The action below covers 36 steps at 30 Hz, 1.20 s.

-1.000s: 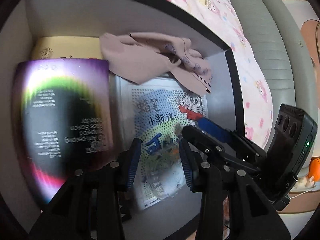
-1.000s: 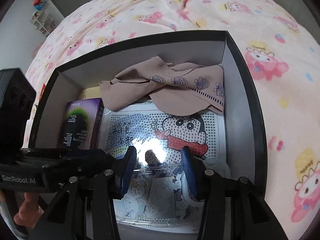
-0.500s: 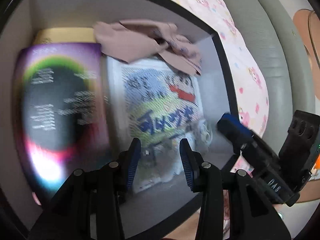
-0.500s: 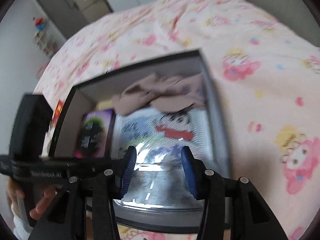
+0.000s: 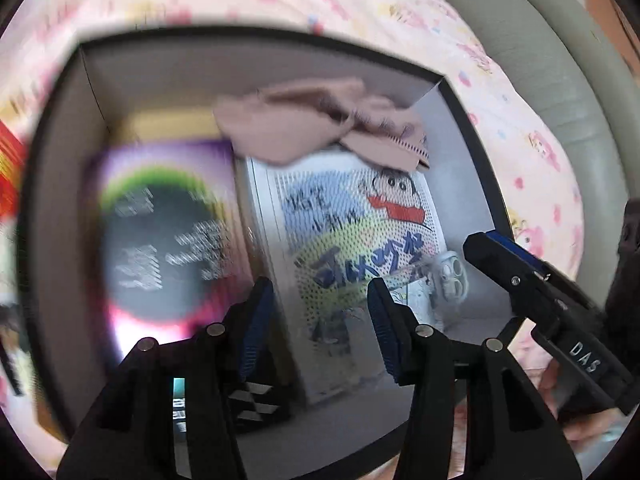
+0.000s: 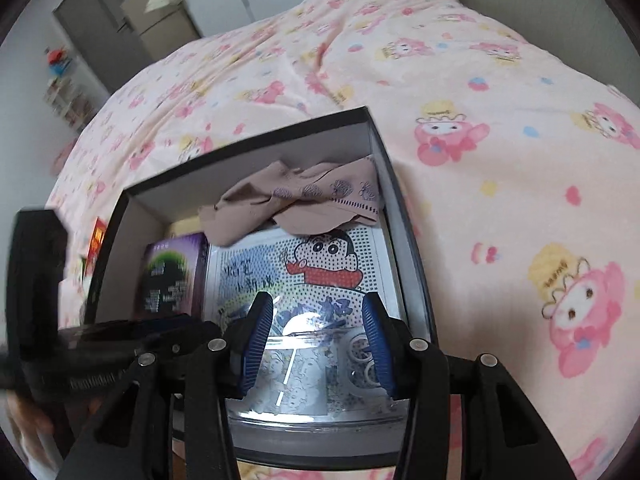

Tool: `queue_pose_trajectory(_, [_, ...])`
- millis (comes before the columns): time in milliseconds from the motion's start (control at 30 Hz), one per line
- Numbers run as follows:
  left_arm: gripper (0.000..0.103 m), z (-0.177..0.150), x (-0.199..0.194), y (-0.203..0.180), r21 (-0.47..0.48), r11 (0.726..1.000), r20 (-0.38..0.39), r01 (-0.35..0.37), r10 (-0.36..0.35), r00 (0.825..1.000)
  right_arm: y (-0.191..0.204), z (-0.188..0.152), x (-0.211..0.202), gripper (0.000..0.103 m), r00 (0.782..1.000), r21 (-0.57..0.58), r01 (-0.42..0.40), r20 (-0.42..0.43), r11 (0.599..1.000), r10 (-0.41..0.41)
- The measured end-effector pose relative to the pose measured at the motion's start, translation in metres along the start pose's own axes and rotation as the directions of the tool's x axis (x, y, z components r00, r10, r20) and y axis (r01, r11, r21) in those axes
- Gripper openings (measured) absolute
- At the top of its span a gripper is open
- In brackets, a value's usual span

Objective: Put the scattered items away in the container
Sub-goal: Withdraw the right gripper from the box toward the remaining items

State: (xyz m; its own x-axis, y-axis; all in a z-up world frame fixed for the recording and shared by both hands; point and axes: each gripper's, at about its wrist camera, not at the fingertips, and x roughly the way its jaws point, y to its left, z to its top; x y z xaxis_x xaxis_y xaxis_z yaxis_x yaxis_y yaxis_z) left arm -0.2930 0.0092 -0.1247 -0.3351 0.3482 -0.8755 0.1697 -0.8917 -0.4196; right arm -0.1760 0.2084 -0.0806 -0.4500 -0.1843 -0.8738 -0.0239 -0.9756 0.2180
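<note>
A black box with grey inner walls (image 6: 396,200) (image 5: 472,136) sits on the bed. Inside lie a beige cloth (image 6: 296,200) (image 5: 312,128), a cartoon pegboard kit (image 6: 320,264) (image 5: 352,232), a purple packet (image 6: 168,276) (image 5: 160,232) and a clear plastic case (image 6: 312,360). My left gripper (image 5: 320,320) is open and empty above the near part of the box. My right gripper (image 6: 316,340) is open and empty above the clear case; it also shows in the left wrist view (image 5: 520,276).
The box rests on a pink cartoon-print bedsheet (image 6: 500,140) (image 5: 532,148). A grey padded headboard (image 5: 540,52) runs along the right. A red item (image 6: 96,240) lies on the sheet left of the box. Cabinets (image 6: 160,28) stand far behind.
Both grippers have pulled back and up from the box, so more of the box and bed shows. Both stay open and empty. The items in the box have not moved.
</note>
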Motion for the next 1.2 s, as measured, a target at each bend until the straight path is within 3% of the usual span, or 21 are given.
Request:
queue_pose_trajectory(67, [0.049, -0.005, -0.011, -0.010, 0.040, 0.999, 0.047, -0.022, 0.020, 0.999, 0.008, -0.006, -0.006, 0.044, 1.000, -0.026, -0.015, 0.023, 1.000, 0.016])
queue_pose_trajectory(200, [0.048, -0.019, -0.028, -0.023, 0.116, 0.991, 0.121, -0.071, 0.056, 0.991, 0.021, -0.020, -0.018, 0.044, 0.998, -0.065, 0.044, 0.053, 0.997, -0.041])
queue_pose_trajectory(333, [0.049, -0.053, -0.072, 0.005, 0.110, 0.994, 0.141, -0.005, -0.011, 0.990, 0.026, -0.034, -0.037, 0.044, 0.997, -0.038, 0.018, 0.078, 0.999, -0.015])
queue_pose_trajectory(433, [0.049, -0.075, -0.104, 0.018, 0.127, 0.992, 0.157, -0.012, -0.008, 0.988, 0.039, -0.046, -0.054, 0.044, 0.995, -0.065, 0.029, 0.100, 0.997, -0.023])
queue_pose_trajectory(600, [0.049, -0.100, -0.140, 0.037, 0.140, 0.990, 0.165, 0.007, -0.030, 0.986, 0.070, -0.062, -0.075, 0.044, 0.994, -0.123, -0.038, 0.101, 0.992, 0.051])
queue_pose_trajectory(767, [0.049, -0.118, -0.173, 0.078, 0.083, 0.997, 0.179, -0.002, -0.013, 0.984, 0.124, -0.074, -0.076, 0.044, 0.991, -0.218, -0.099, 0.070, 0.971, 0.116])
queue_pose_trajectory(933, [0.049, -0.133, -0.207, 0.144, -0.042, 0.999, 0.228, 0.015, -0.006, 0.974, 0.193, -0.081, -0.061, 0.044, 0.983, -0.324, -0.171, 0.004, 0.931, 0.182])
queue_pose_trajectory(1067, [0.049, -0.141, -0.221, 0.191, -0.133, 0.991, 0.266, 0.023, 0.013, 0.964, 0.245, -0.084, -0.037, 0.044, 0.964, -0.368, -0.265, -0.084, 0.891, 0.253])
queue_pose_trajectory(1200, [0.049, -0.151, -0.221, 0.232, -0.223, 0.975, 0.284, -0.003, 0.068, 0.957, 0.282, -0.086, -0.013, 0.044, 0.954, -0.403, -0.301, -0.138, 0.864, 0.268])
